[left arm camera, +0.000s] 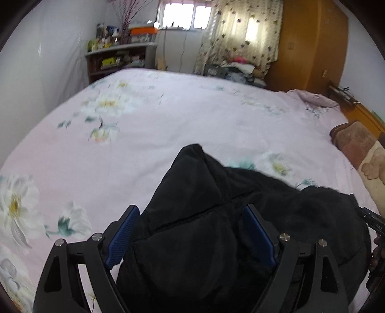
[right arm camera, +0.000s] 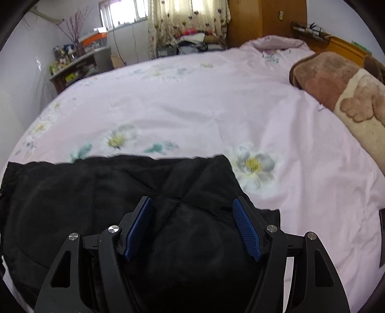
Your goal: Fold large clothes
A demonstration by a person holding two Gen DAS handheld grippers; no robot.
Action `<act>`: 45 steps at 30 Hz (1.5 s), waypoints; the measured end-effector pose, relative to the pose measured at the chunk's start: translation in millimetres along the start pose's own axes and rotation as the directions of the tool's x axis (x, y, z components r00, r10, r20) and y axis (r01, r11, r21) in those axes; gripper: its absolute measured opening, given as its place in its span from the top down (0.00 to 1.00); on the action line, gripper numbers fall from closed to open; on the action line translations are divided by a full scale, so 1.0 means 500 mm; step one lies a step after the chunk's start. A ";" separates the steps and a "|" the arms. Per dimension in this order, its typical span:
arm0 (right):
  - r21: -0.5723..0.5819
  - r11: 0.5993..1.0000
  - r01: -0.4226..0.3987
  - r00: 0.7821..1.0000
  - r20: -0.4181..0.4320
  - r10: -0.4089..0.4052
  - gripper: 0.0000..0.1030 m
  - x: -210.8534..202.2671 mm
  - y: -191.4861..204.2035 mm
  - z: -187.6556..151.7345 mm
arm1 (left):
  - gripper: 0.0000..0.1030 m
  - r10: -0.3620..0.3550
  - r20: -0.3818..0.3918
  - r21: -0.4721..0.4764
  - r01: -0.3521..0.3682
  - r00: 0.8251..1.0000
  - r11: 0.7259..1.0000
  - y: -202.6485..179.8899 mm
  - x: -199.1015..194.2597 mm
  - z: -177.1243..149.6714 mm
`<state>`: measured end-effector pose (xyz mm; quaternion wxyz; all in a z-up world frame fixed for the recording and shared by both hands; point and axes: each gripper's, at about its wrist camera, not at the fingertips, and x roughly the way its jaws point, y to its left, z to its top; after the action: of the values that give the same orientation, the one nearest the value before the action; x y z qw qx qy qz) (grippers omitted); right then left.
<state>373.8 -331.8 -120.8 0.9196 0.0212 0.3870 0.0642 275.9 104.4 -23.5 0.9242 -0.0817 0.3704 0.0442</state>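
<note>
1. the left gripper (left arm camera: 190,211) stands with its jaws spread wide, blue pads (left arm camera: 124,237) on either side of a puffy, quilted fold of the black jacket (left arm camera: 192,240). the padding bulges up between the fingers and seems to press against both pads, so it looks like a wide grip, though i cannot be sure how firm it is.
2. the right gripper (right arm camera: 192,204) is likewise spread wide, its blue pads (right arm camera: 247,231) flanking a rounded bulge of the same black jacket (right arm camera: 96,192). the cloth fills the gap at the left pad; at the right pad i cannot tell whether it touches.
3. the jacket lies at the near edge of the bed (left arm camera: 168,120), partly bunched. in the left view one quilted corner rises to a point beyond the fingers; in the right view its far edge runs nearly straight across the sheet.
4. at the right edge of the left view, part of the other gripper's black body and a bit of a hand (left arm camera: 376,252) show just beside the jacket.
5. the bed's pale pink floral sheet (right arm camera: 192,101) spreads beyond, flat and smooth.
6. a brown and cream blanket (right arm camera: 341,89) lies folded along the right side of the bed, well apart from the jacket.
7. farther off stand a cluttered shelf (left arm camera: 118,57), a window (left arm camera: 185,16) with a patterned curtain (left arm camera: 245,36), and a wooden wardrobe (left arm camera: 312,43).
</note>
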 end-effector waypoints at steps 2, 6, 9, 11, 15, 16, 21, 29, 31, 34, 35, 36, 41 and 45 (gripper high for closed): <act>-0.014 1.000 -0.013 0.999 0.032 0.014 0.33 -0.018 0.017 0.008 | 0.14 -0.021 0.029 0.037 0.020 0.999 0.999 -0.032 -0.012 0.022; -0.046 0.999 -0.008 0.999 0.031 0.009 0.33 -0.003 0.049 0.022 | 0.20 0.051 0.043 0.064 -0.054 0.998 0.996 -0.053 0.000 0.065; -0.037 0.999 0.005 1.000 0.023 -0.004 0.33 0.011 0.042 0.020 | 0.21 0.140 0.095 -0.018 -0.139 0.985 0.990 -0.007 -0.038 0.079; -0.011 1.000 -0.002 1.000 0.030 0.002 0.33 0.008 0.028 0.015 | 0.22 0.078 0.122 -0.069 -0.070 0.989 0.995 0.013 -0.061 0.076; 0.017 1.000 -0.002 1.000 0.031 0.002 0.33 0.019 0.016 0.010 | 0.22 -0.035 0.107 0.086 0.026 0.994 0.996 -0.060 -0.018 0.062; 0.017 1.000 -0.002 1.000 0.027 0.002 0.33 0.025 0.015 0.011 | 0.22 -0.042 0.079 0.117 0.033 0.996 0.993 -0.076 0.013 0.055; 0.002 0.999 0.039 0.999 -0.019 -0.039 0.33 0.086 -0.003 0.004 | 0.32 0.013 -0.069 0.016 -0.012 0.998 1.000 -0.011 0.153 -0.015; 0.027 0.999 0.025 1.000 -0.012 -0.024 0.33 0.158 -0.004 -0.018 | 0.32 0.085 0.020 0.029 -0.085 0.996 0.996 -0.015 0.162 -0.061; 0.027 0.999 0.029 1.000 -0.005 -0.029 0.33 0.165 -0.005 -0.023 | 0.32 0.080 0.028 0.021 -0.080 0.996 0.997 -0.012 0.170 -0.067; 0.030 0.999 0.033 0.999 0.000 -0.033 0.33 0.176 -0.007 -0.026 | 0.31 0.078 0.026 0.007 -0.078 0.997 0.997 -0.007 0.182 -0.072; 0.030 0.999 0.038 0.999 -0.002 -0.038 0.33 0.180 -0.008 -0.027 | 0.31 0.081 0.023 0.009 -0.081 0.996 0.997 -0.007 0.183 -0.071; 0.029 0.999 0.041 0.999 -0.006 -0.041 0.33 0.181 -0.008 -0.026 | 0.31 0.081 0.021 0.009 -0.081 0.997 0.997 -0.007 0.182 -0.070; 0.037 0.998 0.045 0.997 -0.060 -0.043 0.34 0.162 -0.014 -0.006 | 0.32 0.093 -0.046 0.030 -0.091 0.995 0.995 -0.014 0.163 -0.035; 0.045 0.998 0.041 0.999 -0.028 -0.039 0.34 0.064 -0.012 0.020 | 0.32 0.061 -0.009 -0.029 -0.061 0.998 0.998 0.004 0.074 0.010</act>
<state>403.6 -333.1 -137.1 0.9147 0.0333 0.4011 0.0374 305.8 108.0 -46.0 0.9197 -0.0842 0.3756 0.0776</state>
